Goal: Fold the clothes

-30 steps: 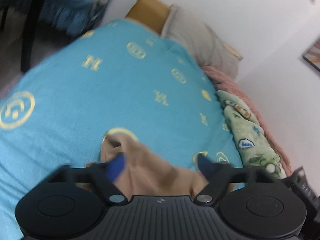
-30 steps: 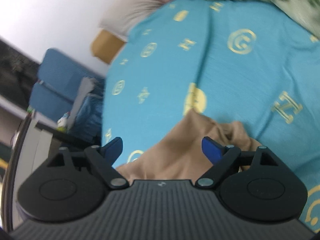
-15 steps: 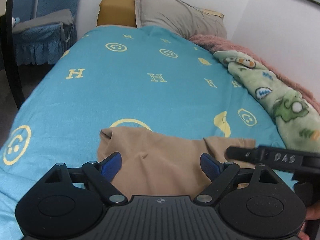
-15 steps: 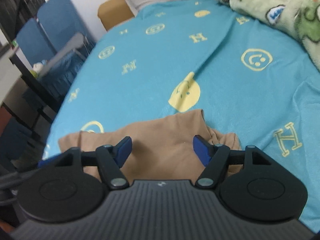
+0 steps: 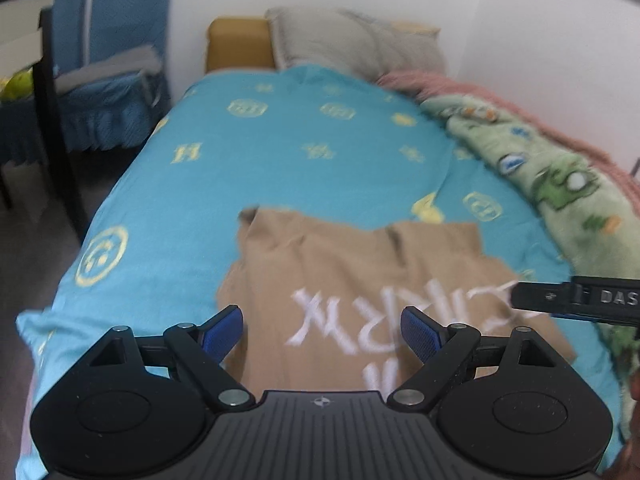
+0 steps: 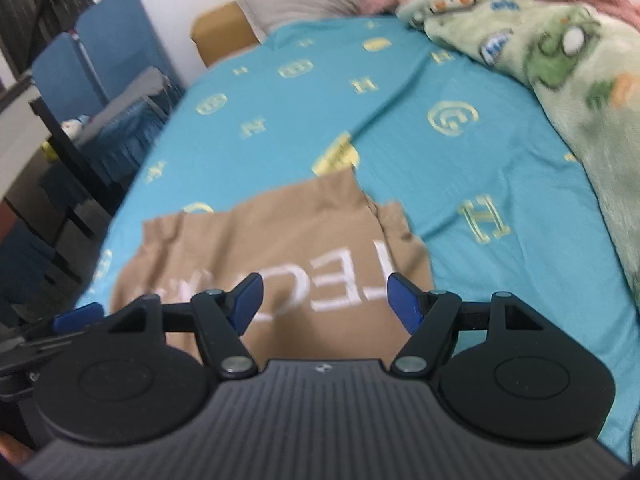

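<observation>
A tan shirt [image 5: 352, 276] with white letters lies spread on the turquoise bed sheet [image 5: 280, 148]; it also shows in the right wrist view [image 6: 280, 236]. My left gripper [image 5: 322, 334] is open and empty, above the shirt's near left part. My right gripper [image 6: 322, 300] is open and empty, above the shirt's near right part. The right gripper's finger [image 5: 576, 298] shows at the right edge of the left wrist view. The left gripper's blue pad [image 6: 76, 316] shows at the left edge of the right wrist view.
A green patterned blanket [image 6: 560, 60] and a pink blanket [image 5: 500, 104] lie along the wall on the right. A grey pillow [image 5: 352, 40] is at the headboard. Blue chairs [image 5: 108, 72] and a dark table leg [image 5: 60, 120] stand left of the bed.
Both grippers have pulled back and up from the shirt. More of the shirt shows now, spread flat with its white lettering in view.
</observation>
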{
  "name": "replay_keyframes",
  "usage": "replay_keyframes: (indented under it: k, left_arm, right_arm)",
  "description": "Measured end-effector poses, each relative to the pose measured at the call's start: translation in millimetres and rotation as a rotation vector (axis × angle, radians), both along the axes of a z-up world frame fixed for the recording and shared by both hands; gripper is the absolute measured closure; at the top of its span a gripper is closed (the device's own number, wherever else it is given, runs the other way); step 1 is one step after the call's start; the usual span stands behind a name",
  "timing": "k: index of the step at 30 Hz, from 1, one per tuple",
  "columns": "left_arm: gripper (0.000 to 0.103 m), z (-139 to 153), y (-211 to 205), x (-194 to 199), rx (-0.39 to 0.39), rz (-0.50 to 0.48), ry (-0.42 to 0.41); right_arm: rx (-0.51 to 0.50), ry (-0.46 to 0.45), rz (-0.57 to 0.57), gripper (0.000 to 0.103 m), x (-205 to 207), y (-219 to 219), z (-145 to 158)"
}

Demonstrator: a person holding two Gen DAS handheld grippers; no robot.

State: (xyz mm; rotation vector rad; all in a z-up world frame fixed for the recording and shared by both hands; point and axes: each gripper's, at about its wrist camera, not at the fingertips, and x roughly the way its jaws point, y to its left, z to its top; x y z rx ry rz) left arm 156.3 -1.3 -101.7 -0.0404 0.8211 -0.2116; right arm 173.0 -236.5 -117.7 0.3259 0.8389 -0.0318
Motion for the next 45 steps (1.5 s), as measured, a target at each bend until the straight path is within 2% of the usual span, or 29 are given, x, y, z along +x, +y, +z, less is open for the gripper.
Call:
replay_keyframes:
  k: [1,2,11,13,18,20,23,25,29,32,36,38,42,43,45]
  left_arm:
    - [0.015,-5.8,0.6,1.6,0.017,0.005,0.022]
    - [0.015,-5.4,4.1,-0.9,-0.003,0.009,0.032]
    - [0.015,14.7,42.4,-35.1,-0.276,0.035,0.092]
    - [0.014,16.6,47.6,-43.3,-0.344,0.033,0.126]
    - [0.014,9.2,53.6,-51.8,-0.425,0.071,0.233]
    - [0.014,-4.3,53.6,-45.0,-0.472,0.089,0.289]
    - [0.014,-35.6,54.5,-26.7,-0.595,0.136,0.401]
    - [0.014,-45.5,57.3,-16.5,-0.681,0.163,0.39]
    - [0.015,-51.1,67.8,-8.3,-0.79,0.229,0.351]
    - [0.018,-49.1,77.0,-16.7,-0.882,0.243,0.303]
    - [0.017,-42.8,82.3,-22.2,-0.966,0.238,0.248]
    - [0.017,-43.5,83.5,-21.9,-0.982,0.24,0.243]
    - [0.017,-52.6,85.6,-20.3,-1.014,0.272,0.279]
    - [0.018,-55.1,85.6,-20.1,-1.02,0.281,0.29]
    - [0.017,-62.5,82.5,-16.2,-1.029,0.272,0.337]
  right_arm:
    - [-0.002,0.028,-0.007,0.032,1.6,-1.3,-6.7]
    - [0.014,0.032,-0.018,0.032,0.5,-3.8,-8.0]
    - [0.172,0.06,-0.12,0.032,-11.6,-27.7,-16.6]
    - [0.221,0.037,-0.181,0.032,-17.6,-38.2,-12.5]
    - [0.383,-0.013,-0.314,0.031,-31.2,-63.7,-2.0]
    - [0.408,-0.037,-0.329,0.031,-35.0,-67.2,3.8]
    - [0.457,-0.05,-0.322,0.031,-34.4,-68.5,6.6]
    - [0.519,-0.035,-0.318,0.031,-33.6,-70.6,2.6]
    - [0.641,0.017,-0.318,0.031,-37.0,-68.2,-9.1]
    - [0.773,0.071,-0.315,0.031,-44.0,-59.8,-25.3]
    - [0.993,0.202,-0.307,0.031,-37.8,-38.9,-60.4]
    - [1.035,0.228,-0.355,0.031,-35.2,-33.3,-74.0]
    - [0.955,0.146,-0.549,0.032,-41.2,-44.6,-83.2]
    - [0.951,0.119,-0.565,0.032,-40.2,-47.2,-82.4]
    - [0.899,0.092,-0.567,0.064,-37.2,-48.3,-75.7]
